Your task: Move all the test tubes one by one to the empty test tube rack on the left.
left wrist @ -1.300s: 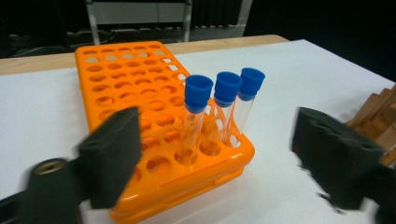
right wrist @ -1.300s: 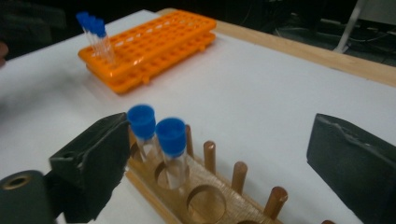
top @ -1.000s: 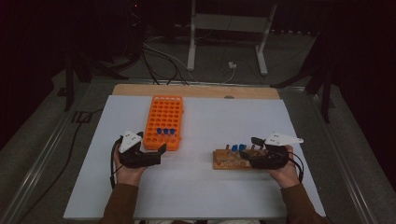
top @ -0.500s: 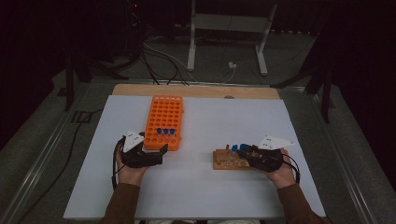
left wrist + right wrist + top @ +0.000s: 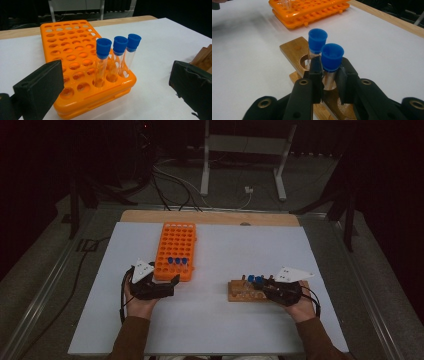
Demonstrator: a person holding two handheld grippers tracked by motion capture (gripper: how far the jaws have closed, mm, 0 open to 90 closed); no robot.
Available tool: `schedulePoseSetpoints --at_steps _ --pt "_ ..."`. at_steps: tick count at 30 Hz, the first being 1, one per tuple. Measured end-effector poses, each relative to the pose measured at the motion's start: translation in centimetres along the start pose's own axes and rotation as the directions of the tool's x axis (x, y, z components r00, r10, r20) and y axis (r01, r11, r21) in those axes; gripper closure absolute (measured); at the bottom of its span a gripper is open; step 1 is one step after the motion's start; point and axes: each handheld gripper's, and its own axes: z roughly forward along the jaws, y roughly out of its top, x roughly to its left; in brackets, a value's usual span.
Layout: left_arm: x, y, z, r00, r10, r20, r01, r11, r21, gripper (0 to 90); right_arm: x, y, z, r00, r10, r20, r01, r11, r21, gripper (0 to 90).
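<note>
Right hand-held gripper point(image 5: 329, 75) has just been closing and now its jaws pinch the nearer blue-capped tube point(image 5: 331, 65) standing in the wooden rack point(image 5: 293, 51), 1 more tube point(image 5: 317, 42) just behind. Left hand-held gripper point(image 5: 115, 85) sits wide open, holding nothing, facing 3 capped tubes point(image 5: 119, 57) in the orange rack point(image 5: 75, 65) on the white surface point(image 5: 215, 320).

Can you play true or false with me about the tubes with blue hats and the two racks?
1. The orange rack holds three tubes with blue caps. True.
2. The right gripper is shut on a blue-capped tube in the wooden rack. True; its fingers have just been closing on it.
3. The left gripper is holding a tube. False; its fingers are open, with nothing between them.
4. The wooden rack is green. False; it is brown wood.
5. The orange rack sits on the white table cover. True.
</note>
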Motion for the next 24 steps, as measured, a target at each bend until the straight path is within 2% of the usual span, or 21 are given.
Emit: schedulePoseSetpoints --at_steps 5,14,17,24 --pt "0.0 0.0 0.0 1.0 -0.001 -0.002 0.001 1.0 0.0 0.6 0.1 0.4 -0.3 0.9999 -0.001 0.013 0.001 1.0 -0.012 76.6" --pt "0.0 -0.2 0.2 1.0 -0.009 0.003 0.009 1.0 0.003 0.7 -0.5 1.6 -1.7 0.9977 0.068 0.006 -0.067 0.997 -0.046 76.6" --pt "0.0 -0.2 0.2 1.0 -0.007 0.005 0.007 1.0 0.004 0.7 -0.5 2.1 -2.2 0.9973 0.073 -0.004 -0.073 0.995 -0.063 76.6" --pt "-0.1 -0.2 0.3 0.9999 -0.007 0.009 0.007 0.9999 0.007 0.7 -0.5 3.6 -3.3 0.9971 0.075 0.011 -0.074 0.993 -0.088 76.6"
